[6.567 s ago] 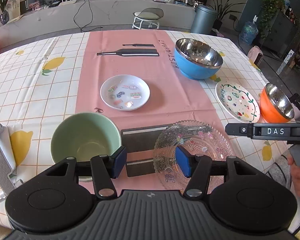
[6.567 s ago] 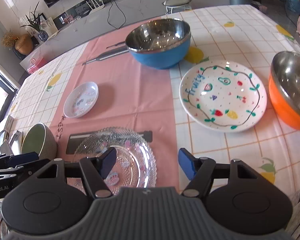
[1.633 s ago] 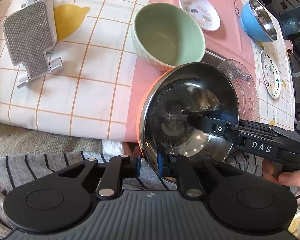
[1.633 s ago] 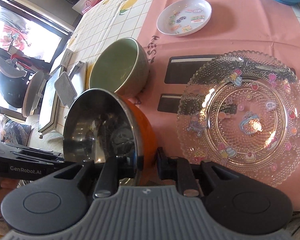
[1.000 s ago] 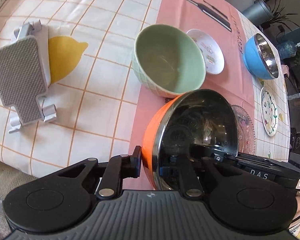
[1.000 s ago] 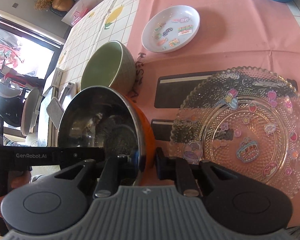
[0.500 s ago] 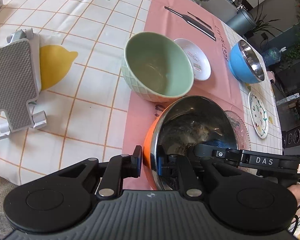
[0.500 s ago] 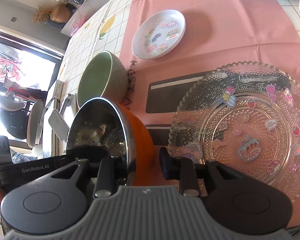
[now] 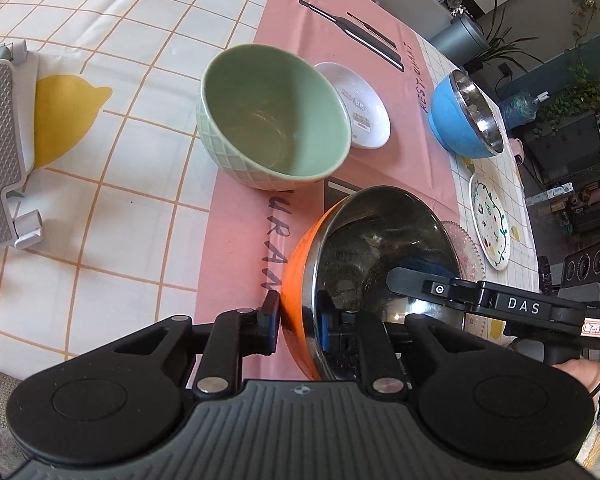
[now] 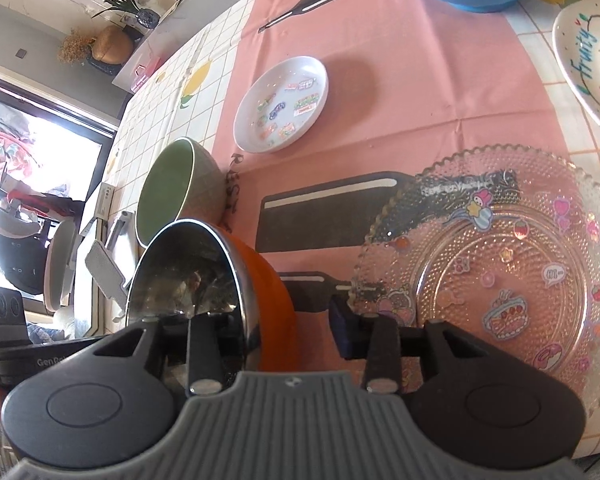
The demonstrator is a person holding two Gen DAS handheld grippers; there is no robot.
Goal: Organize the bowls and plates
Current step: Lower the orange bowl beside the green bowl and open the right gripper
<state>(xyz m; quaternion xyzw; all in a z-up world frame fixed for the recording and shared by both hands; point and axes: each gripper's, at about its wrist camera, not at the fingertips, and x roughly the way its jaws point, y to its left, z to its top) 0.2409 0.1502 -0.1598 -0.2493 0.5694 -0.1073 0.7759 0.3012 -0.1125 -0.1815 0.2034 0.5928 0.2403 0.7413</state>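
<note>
Lemon-print tablecloth (image 9: pixel 100 160) is filling the left wrist view; the left gripper (image 9: pixel 298 322), angled downward, is pinching the orange bowl (image 9: pixel 300 280) rim beside the green bowl (image 9: pixel 272 120); "DAS" is reading on the right gripper (image 9: pixel 520 306). Right wrist view: the right gripper (image 10: pixel 288 332), tilted downward, has just been opening, one finger (image 10: pixel 342 330) clear of the bowl (image 10: pixel 272 280); "Fruity" is showing on a plate (image 10: pixel 580 60).

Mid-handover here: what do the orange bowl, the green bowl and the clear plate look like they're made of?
Orange bowl: likely steel, mirror-bright inside, glossy orange outer shell.
Green bowl: looks like glazed ceramic, with an embossed diamond pattern outside.
Clear plate: transparent with a beaded texture and scalloped rim; pressed glass or clear plastic, can't tell which.
</note>
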